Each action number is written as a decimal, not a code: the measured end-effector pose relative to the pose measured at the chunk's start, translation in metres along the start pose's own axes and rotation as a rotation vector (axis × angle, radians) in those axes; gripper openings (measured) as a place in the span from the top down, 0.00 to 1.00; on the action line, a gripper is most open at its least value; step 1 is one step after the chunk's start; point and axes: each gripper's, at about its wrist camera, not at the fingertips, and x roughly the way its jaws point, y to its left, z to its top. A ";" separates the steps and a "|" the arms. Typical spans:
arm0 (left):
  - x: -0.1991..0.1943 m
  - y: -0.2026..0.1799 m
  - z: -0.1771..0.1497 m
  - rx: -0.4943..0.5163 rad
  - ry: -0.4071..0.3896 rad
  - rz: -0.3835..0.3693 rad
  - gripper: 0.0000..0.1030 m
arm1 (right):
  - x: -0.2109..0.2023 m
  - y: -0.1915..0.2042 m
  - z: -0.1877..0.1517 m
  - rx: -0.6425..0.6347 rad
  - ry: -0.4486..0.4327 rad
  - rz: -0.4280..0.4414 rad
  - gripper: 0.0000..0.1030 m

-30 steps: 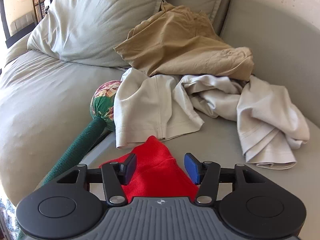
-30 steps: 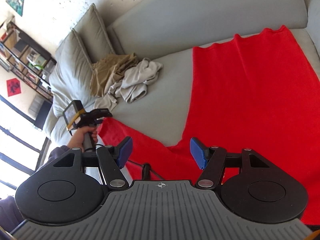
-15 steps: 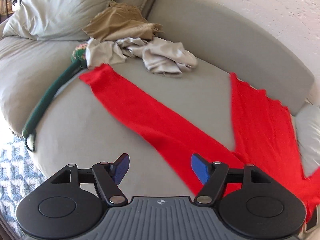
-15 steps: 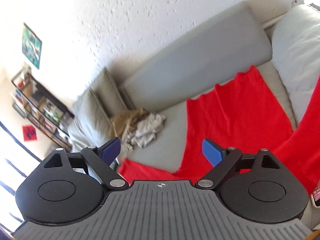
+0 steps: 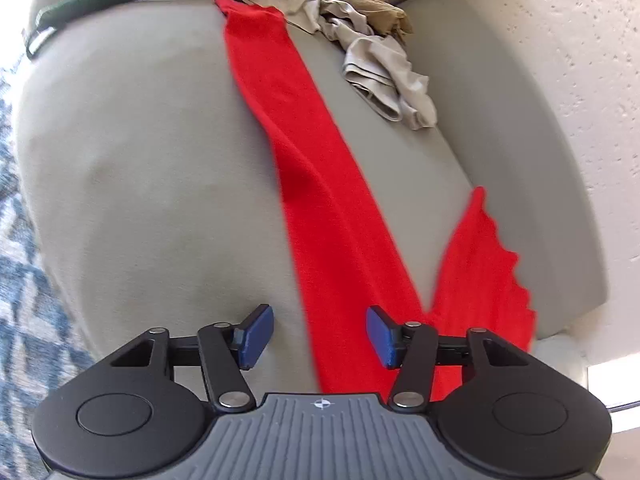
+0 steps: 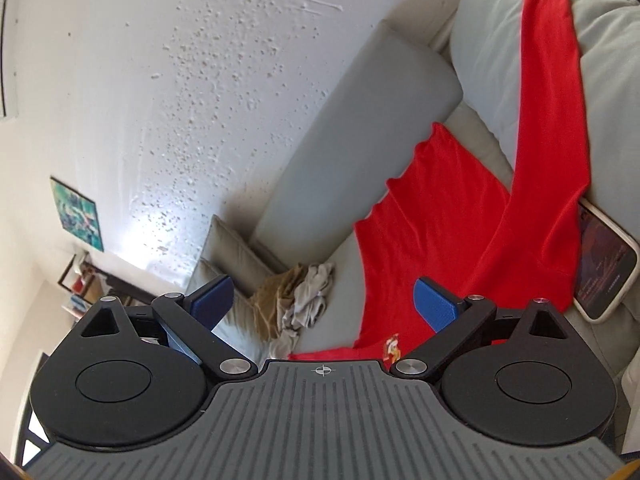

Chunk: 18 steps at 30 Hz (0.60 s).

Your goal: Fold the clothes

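Across the grey sofa seat [image 5: 152,168] a red long-sleeved shirt [image 5: 320,200] is lying spread out, one sleeve stretching to the far end where it is touching a crumpled pile of beige clothes [image 5: 360,44], the other sleeve [image 6: 548,128] draping up over a pale cushion [image 6: 612,92] at the right, just beside a phone [image 6: 604,268]. Above the near part of the shirt the left gripper [image 5: 319,336] is hovering with jaws parted and holding nothing. Over the shirt's body the right gripper [image 6: 325,303] is likewise hanging wide apart and empty.
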 end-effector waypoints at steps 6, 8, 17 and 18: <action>0.016 0.000 -0.012 -0.062 0.016 0.018 0.63 | -0.014 -0.020 -0.011 0.007 -0.001 -0.024 0.05; 0.020 0.006 -0.009 -0.122 0.011 0.014 0.68 | -0.014 -0.023 -0.014 0.018 0.010 -0.018 0.05; 0.001 0.018 -0.016 -0.157 0.010 0.006 0.78 | -0.010 -0.016 -0.024 -0.026 0.041 0.011 0.05; 0.005 0.020 -0.015 -0.165 0.009 -0.006 0.75 | -0.010 -0.016 -0.024 -0.028 0.042 0.010 0.05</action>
